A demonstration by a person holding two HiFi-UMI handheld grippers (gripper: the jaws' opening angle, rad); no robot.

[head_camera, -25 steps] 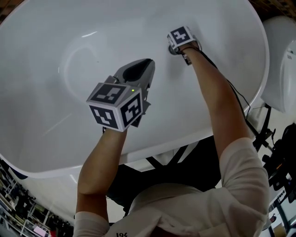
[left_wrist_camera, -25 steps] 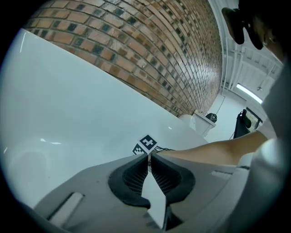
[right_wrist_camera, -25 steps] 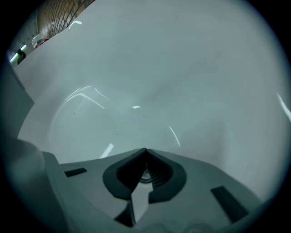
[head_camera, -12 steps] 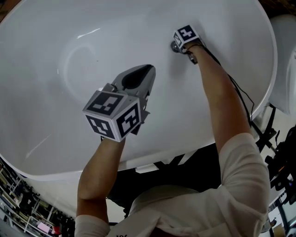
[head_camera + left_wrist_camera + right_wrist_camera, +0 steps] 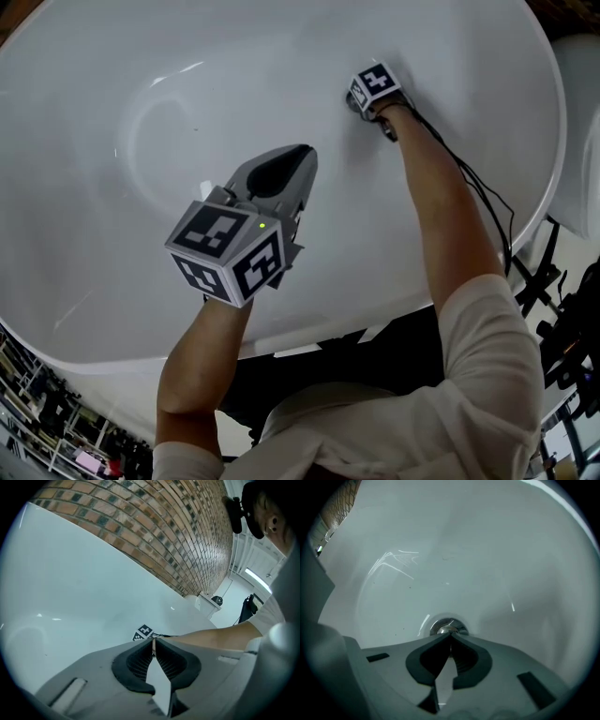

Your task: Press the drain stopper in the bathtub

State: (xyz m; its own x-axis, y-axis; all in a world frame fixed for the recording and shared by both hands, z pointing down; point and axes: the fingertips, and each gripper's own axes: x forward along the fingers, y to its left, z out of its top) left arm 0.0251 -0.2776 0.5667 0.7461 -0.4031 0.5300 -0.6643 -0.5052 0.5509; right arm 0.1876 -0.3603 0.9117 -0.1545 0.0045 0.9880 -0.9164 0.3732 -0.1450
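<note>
Drain stopper [image 5: 447, 626], a round chrome disc, sits flush in the floor of the white bathtub [image 5: 112, 84] with its flat face turned straight up; being round, it has no long axis of its own. The oval tub around it runs lengthwise from left to right in the head view.

The right tongs [image 5: 450, 633] are pressed fully together with nothing between them, and their joined tips point down at the near edge of the stopper. Whether they actually touch it cannot be told. In the head view the marker cube [image 5: 375, 86] of the right tongs covers most of the drain, at the end of an outstretched bare arm [image 5: 441, 206] with a black cable [image 5: 473, 192] running beside it.

The left tongs [image 5: 153, 640] are also closed tight and hold nothing. They hang above the middle of the tub, well apart from the drain, with the tip [image 5: 305, 150] aimed toward the far side. A brick wall [image 5: 154, 531] rises behind the tub's rim.
</note>
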